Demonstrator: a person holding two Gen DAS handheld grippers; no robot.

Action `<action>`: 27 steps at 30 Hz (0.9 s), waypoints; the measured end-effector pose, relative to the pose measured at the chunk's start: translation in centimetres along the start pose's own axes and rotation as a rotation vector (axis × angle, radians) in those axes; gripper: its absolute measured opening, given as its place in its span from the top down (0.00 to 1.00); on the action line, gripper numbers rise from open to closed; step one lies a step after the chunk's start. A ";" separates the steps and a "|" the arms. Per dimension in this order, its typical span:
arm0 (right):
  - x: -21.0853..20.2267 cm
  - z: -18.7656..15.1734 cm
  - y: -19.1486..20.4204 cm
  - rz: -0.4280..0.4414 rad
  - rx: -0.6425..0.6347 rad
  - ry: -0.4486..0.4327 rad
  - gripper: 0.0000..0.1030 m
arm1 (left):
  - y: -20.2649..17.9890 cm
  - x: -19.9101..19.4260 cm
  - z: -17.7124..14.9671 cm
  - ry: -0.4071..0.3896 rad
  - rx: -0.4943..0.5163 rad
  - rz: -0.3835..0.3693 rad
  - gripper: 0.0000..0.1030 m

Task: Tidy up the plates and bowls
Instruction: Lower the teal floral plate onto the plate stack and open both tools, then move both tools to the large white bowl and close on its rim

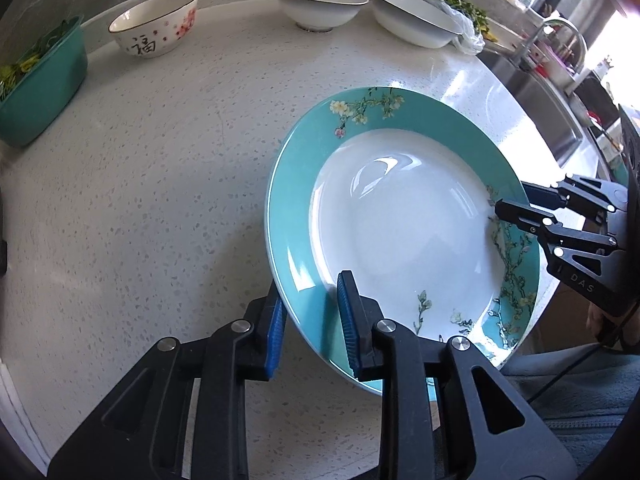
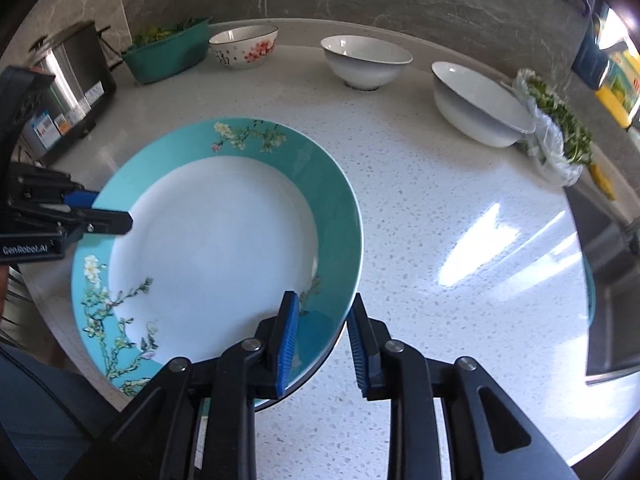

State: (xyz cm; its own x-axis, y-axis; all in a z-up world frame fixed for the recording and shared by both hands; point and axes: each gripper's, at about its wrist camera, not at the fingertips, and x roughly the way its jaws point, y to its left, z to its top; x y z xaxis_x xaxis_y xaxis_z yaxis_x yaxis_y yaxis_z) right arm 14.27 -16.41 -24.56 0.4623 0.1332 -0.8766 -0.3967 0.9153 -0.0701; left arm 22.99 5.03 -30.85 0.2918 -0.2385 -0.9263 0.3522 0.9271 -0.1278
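Left tool (image 1: pixel 312 320): tilted down, pads loosely astride teal plate (image 1: pixel 400 216) rim, not pressing.
Left view, cut off: plate's near edge behind tool; bowls (image 1: pixel 320 4) far on table (image 1: pixel 160 200).
Right tool (image 2: pixel 324 340): released, rim between pads, gaps visible.
Right view, around: pot (image 2: pixel 76 72) far left.

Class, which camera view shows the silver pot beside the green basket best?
The right wrist view: the silver pot stands at far left, next to the green basket. The left wrist view shows only the basket at its left edge; the pot is out of frame.
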 end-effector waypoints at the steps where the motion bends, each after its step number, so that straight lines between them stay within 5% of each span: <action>1: -0.1 -0.1 0.1 -0.006 0.001 0.000 0.73 | 0.0 0.0 0.1 -0.001 0.007 -0.002 0.77; 5: -0.2 -0.1 -0.3 -0.009 0.048 -0.006 0.72 | 0.3 -0.3 -0.2 -0.019 0.029 0.011 0.73; 8: -0.7 0.0 -0.5 -0.009 0.077 -0.028 0.61 | 1.0 -1.7 -0.1 -0.075 0.031 0.024 0.30; 11: -2.4 0.2 -1.6 -0.052 0.115 -0.095 0.40 | 2.1 -4.4 0.9 -0.182 0.030 0.039 0.14; 12: -2.8 0.2 -2.1 -0.064 0.134 -0.112 0.31 | 2.6 -5.5 1.5 -0.230 0.025 0.041 0.01; 14: -3.7 0.2 -4.1 -0.103 0.200 -0.134 0.19 | 3.3 -6.7 3.3 -0.276 0.021 0.028 0.00; 21: -4.6 1.1 -16.5 -0.033 0.567 -0.161 0.18 | 1.8 -9.1 12.1 -0.347 0.049 -0.008 0.00; 27: -2.3 6.6 -25.0 0.045 0.578 -0.220 0.18 | -1.7 -7.5 23.2 -0.306 -0.010 0.067 0.00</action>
State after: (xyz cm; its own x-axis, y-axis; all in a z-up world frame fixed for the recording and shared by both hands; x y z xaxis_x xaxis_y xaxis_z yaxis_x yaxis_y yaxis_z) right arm 28.32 -37.09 -17.61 0.6321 0.1950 -0.7499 0.0462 0.9566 0.2876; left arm 40.80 -1.40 -15.44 0.5686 -0.2514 -0.7832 0.3151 0.9461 -0.0750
